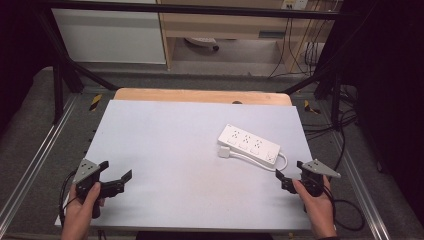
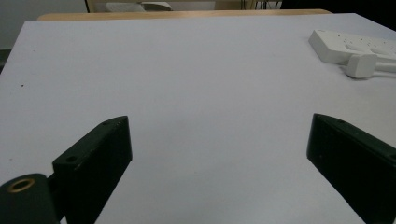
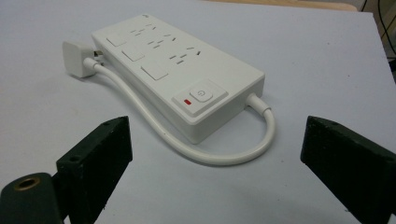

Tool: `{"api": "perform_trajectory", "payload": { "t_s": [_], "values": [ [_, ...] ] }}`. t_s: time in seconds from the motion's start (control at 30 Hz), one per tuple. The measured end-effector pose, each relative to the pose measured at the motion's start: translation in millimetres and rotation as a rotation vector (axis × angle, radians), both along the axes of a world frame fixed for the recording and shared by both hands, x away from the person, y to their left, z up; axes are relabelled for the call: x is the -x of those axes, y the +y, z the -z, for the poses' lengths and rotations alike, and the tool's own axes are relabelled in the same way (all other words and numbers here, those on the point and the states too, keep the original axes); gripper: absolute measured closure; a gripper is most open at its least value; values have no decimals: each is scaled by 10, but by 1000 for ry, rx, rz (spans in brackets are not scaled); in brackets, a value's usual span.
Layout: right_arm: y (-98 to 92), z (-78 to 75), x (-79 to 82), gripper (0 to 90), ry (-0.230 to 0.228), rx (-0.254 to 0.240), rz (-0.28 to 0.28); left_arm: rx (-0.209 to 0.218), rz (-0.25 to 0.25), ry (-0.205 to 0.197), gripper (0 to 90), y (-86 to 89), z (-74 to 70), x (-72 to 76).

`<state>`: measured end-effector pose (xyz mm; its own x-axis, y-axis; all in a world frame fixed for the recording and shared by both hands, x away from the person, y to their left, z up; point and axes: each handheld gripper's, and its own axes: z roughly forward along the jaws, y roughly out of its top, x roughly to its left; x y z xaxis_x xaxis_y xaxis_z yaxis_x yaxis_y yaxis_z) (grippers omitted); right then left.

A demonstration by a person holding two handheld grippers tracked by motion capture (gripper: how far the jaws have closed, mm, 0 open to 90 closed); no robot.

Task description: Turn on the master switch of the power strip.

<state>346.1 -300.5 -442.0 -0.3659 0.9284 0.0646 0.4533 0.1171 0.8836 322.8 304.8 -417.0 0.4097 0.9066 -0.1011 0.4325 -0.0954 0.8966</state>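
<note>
Evidently approach step: white plastic four-socket power strip [image 3: 180, 77] with looped white cable and plug lies right of centre on pale grey bench [image 1: 165, 150]; right gripper [image 1: 289, 178] near it, jaws wide, empty; left gripper [image 1: 116, 178] well apart, open, empty; next likely advance right gripper, straddle strip's switch end

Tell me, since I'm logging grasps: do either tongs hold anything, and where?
Nothing held. Left tongs and right tongs are open; the power strip lies untouched.

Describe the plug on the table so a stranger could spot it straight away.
On the pale table, look right of centre for the white power strip. At its near-left end lies the plug, a small white cube on the strip's own looping cord, not inserted in any socket.
</note>
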Motion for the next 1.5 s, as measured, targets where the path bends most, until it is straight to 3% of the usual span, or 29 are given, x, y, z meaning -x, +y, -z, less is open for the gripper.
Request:
{"api": "perform_trajectory", "payload": {
  "t_s": [0.2,0.43,0.67,0.93,1.03,1.23,1.33,1.5],
  "values": [
    [-8,-23,3,98,9,-2,-4,1,2,3,67,-14,5,-13],
    [12,-156,40,82,-55,13,2,11,10,5,67,-28,5,-20],
    [58,-411,44,61,-119,-35,27,16,20,0,62,-31,1,-11],
    [85,-724,-124,42,-161,-67,20,11,28,-5,62,-44,0,-12],
    [87,-765,-178,76,-171,-74,18,5,25,3,62,-41,9,-19],
    [125,-792,-237,274,-180,-70,12,7,24,3,62,-49,4,-14],
    [155,-812,-234,376,-206,-77,-27,1,32,6,62,-63,9,-16],
    [194,-849,-229,509,-231,-55,-32,-1,34,13,62,-73,19,-28]
  ]
}}
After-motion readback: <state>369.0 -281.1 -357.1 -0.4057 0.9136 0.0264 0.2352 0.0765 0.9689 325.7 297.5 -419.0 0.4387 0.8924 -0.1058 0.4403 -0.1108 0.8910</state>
